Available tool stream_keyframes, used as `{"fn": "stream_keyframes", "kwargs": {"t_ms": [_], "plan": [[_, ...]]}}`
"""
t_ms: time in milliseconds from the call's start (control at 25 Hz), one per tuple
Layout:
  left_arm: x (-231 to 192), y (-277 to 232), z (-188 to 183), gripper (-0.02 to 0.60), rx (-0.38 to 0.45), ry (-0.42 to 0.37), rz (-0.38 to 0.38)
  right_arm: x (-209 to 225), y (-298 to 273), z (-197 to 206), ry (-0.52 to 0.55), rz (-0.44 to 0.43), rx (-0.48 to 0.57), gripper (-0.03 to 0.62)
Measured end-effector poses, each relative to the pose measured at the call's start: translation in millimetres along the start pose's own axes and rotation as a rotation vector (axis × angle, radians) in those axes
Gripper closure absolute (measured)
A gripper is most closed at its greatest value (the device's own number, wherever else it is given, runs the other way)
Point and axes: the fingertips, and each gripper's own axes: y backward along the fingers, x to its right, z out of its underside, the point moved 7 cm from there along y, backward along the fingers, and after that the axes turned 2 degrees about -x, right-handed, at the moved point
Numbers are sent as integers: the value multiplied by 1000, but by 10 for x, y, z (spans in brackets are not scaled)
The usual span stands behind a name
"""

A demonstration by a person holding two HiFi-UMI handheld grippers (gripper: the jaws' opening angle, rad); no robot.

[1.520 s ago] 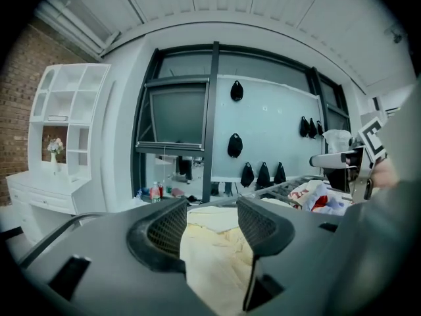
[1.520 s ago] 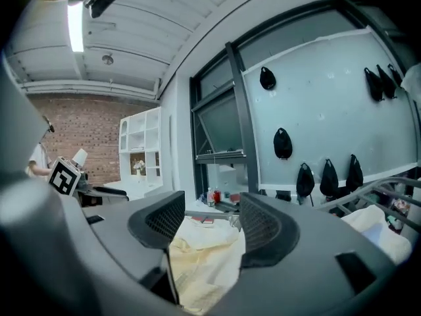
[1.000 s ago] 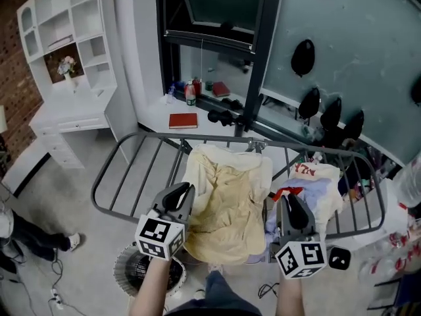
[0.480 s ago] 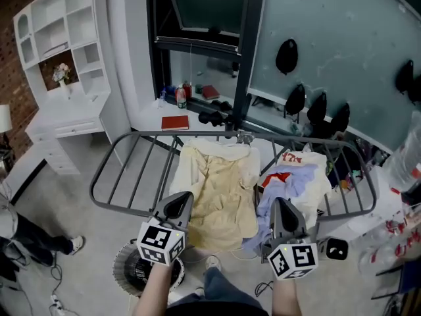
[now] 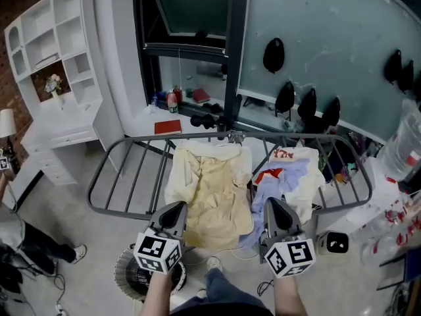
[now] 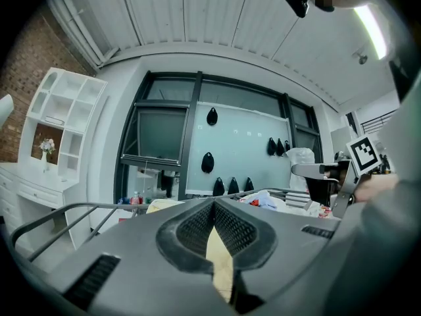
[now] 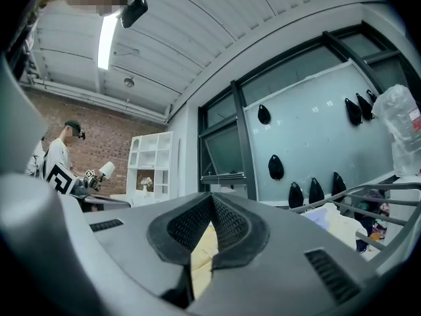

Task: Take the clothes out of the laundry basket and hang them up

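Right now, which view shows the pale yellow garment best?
The head view: the pale yellow garment lies spread over the drying rack, nearly all visible. The gripper views show only a yellow sliver past the shut left tongs and right tongs.

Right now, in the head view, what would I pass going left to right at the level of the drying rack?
White desk and shelf unit → bare left end of the drying rack → pale yellow garment → heap of white, lilac and red clothes → clear plastic bag.
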Motion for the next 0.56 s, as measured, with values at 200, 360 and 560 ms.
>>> {"fn": "stream_keyframes", "kwargs": {"t_ms": [200,360,560], "plan": [[4,-21,-43,561,2,-4,1,-19,-48,-10,-4,-14,-5,592],[37,-92,-54,561,2,-8,16,-3,-57,17,-8,-15,-11,592],[58,-154,-86,561,1,-7,17,35,-87,14,-8,-23,-25,592]]}}
